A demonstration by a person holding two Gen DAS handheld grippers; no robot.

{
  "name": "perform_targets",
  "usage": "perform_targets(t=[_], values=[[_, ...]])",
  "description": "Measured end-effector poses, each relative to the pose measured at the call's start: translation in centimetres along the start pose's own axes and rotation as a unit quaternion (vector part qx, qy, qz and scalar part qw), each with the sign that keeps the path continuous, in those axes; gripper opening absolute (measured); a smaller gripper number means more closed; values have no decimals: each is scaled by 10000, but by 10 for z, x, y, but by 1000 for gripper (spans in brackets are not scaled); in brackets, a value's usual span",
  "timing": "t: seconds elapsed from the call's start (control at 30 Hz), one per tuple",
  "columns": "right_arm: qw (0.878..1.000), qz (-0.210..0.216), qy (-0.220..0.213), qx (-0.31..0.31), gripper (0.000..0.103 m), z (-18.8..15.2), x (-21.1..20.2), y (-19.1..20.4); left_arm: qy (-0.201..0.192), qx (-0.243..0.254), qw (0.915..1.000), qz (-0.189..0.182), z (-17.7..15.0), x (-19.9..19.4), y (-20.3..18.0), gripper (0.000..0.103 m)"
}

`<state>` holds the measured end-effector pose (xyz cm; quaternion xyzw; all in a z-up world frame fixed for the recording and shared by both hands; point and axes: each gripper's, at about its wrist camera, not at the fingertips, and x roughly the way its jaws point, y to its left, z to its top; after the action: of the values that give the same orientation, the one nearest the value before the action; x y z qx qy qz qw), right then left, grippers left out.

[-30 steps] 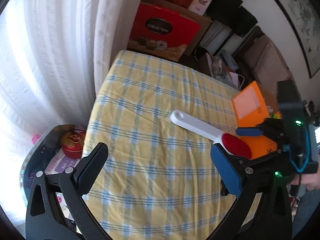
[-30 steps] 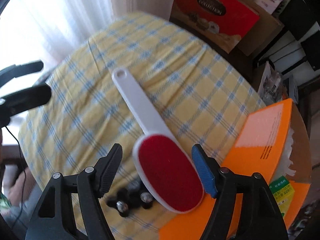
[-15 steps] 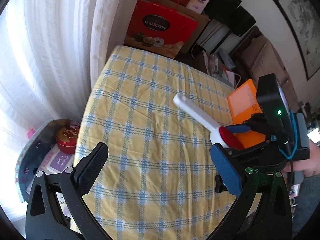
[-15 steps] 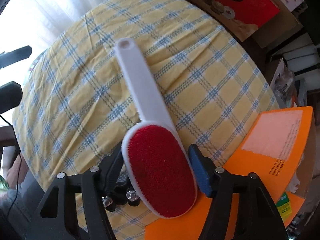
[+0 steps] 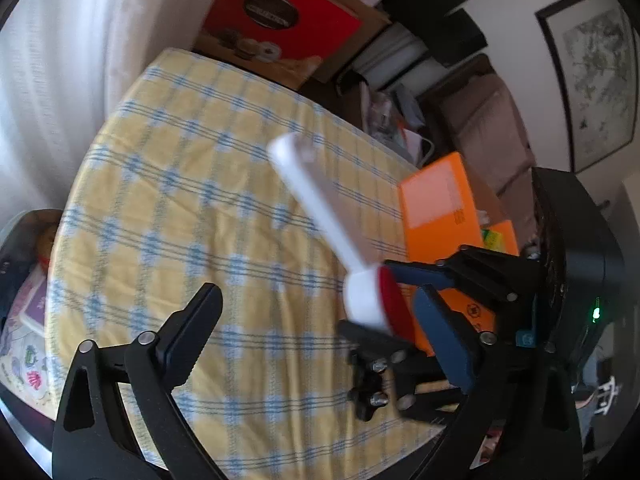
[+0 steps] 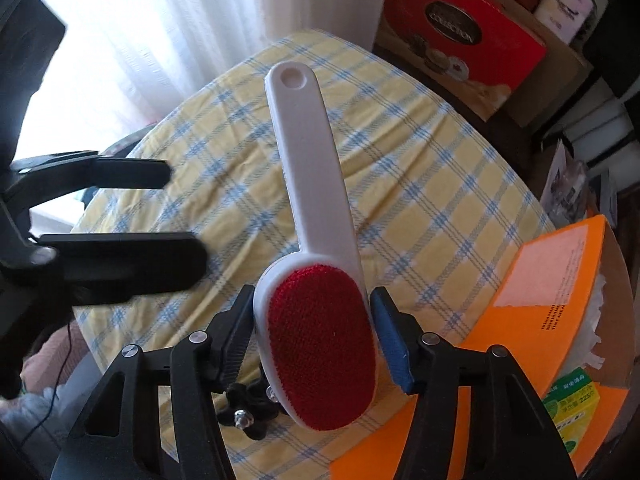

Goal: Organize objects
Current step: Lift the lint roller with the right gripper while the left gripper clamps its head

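While the yellow-and-blue checked cloth of the worktop (image 6: 420, 184) fills most of both views, an orange box (image 6: 536, 320) sits at its right edge, with a small green carton (image 6: 572, 404) just beside it at the near right. Off the far edge leans a red gift box (image 6: 460, 32), and a white curtain (image 6: 192, 20) hangs at the far left.

Next in size is the lint brush (image 6: 316, 264): a white handle running away toward the far side, its hanging hole at the far end, and a red oval pad facing up at the near end. The right tool (image 6: 312, 336) has just been closing, and its jaws now clamp the sides of the brush head, black pad on the left and blue pad on the right. From the left wrist view the brush looks tilted, handle raised off the cloth, so I judge it lifted rather than lying flat. A small black knobbed part (image 6: 248, 404) lies on the cloth under the head.

Out to the left, the left tool (image 6: 184, 216) stands wide with nothing between its jaws, having just narrowed a little.

The step in hand looks like carrying the brush to its place. Next it calls for a steady hold on the slick rounded head, and perhaps the left tool taking the handle
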<state>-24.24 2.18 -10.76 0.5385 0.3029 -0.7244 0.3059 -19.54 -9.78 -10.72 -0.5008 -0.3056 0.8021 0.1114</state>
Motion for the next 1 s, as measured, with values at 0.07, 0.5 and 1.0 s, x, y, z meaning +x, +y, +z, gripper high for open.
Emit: perform_targets(t=[0.07, 0.5, 1.0], values=[[10000, 30, -57, 21, 59, -1, 0, 5, 101, 71, 9999, -46, -1, 6, -5, 88], [9987, 283, -360, 235, 59, -4, -3, -1, 471, 34, 9982, -368, -11, 33, -16, 32], [9973, 346, -499, 405, 68, -21, -2, -5, 96, -468, 9959, -769, -2, 1, 4, 26]])
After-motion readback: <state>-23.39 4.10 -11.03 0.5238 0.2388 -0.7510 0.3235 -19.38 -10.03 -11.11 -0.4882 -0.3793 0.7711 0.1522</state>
